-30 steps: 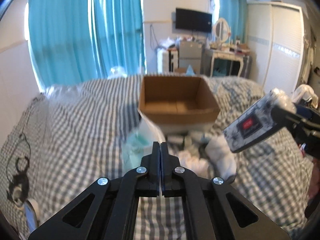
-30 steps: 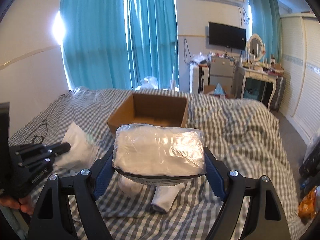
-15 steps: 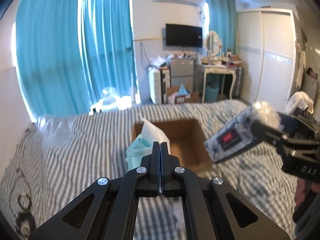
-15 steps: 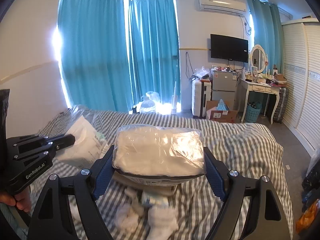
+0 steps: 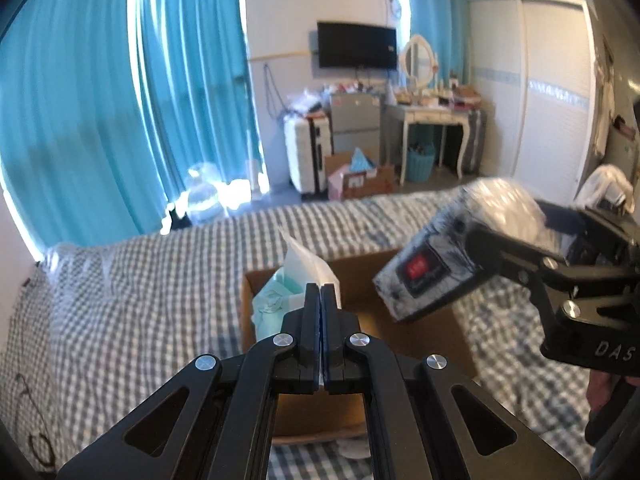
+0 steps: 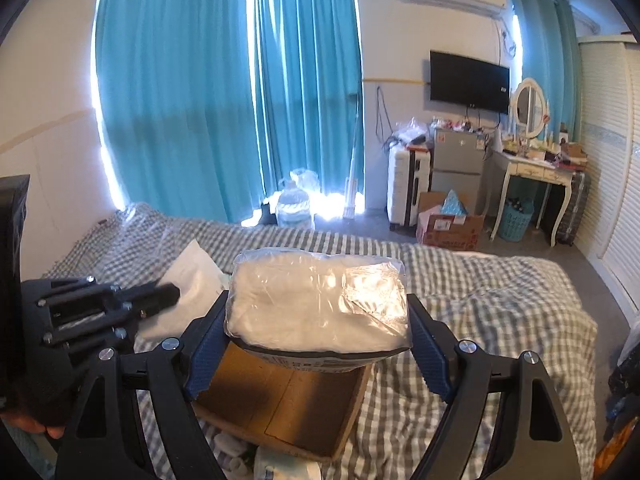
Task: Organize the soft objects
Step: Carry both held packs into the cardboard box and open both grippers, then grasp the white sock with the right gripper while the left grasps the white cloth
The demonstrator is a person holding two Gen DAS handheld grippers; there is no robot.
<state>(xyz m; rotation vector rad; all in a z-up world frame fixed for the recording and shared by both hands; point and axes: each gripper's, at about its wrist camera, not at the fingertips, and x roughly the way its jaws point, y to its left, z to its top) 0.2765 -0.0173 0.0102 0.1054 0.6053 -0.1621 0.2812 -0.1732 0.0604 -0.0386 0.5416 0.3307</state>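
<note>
There are two grippers, and each one holds one soft pack. The left gripper [image 5: 321, 292] has its two fingers pressed tight together on a thin flat pouch [image 5: 308, 268]. The pouch is white on top with a pale green part lower down. It sticks up from the fingertips and hangs over the left side of the cardboard box [image 5: 432, 344].

The right gripper [image 6: 318, 320] has its two fingers spread apart, with one fat plastic pack [image 6: 320, 300] squeezed between the blue pads [image 6: 206, 350]. The pack is clear on top and full of something white and fluffy. In the left camera its side is gray and white with one red label. It is up in the air above the box.

There is one box. It is brown and open on top, and it sits on the bed [image 6: 500, 320] with the gray and white checked cover. The box floor [image 6: 280, 400] looks bare under the pack.

Some small white soft things [image 6: 236, 448] lie on the bed right by the near edge of the box. It may be two or three, but they are blurry and partly hidden, so I cannot count them well.

Behind the bed hang the blue curtains [image 6: 240, 100].
</note>
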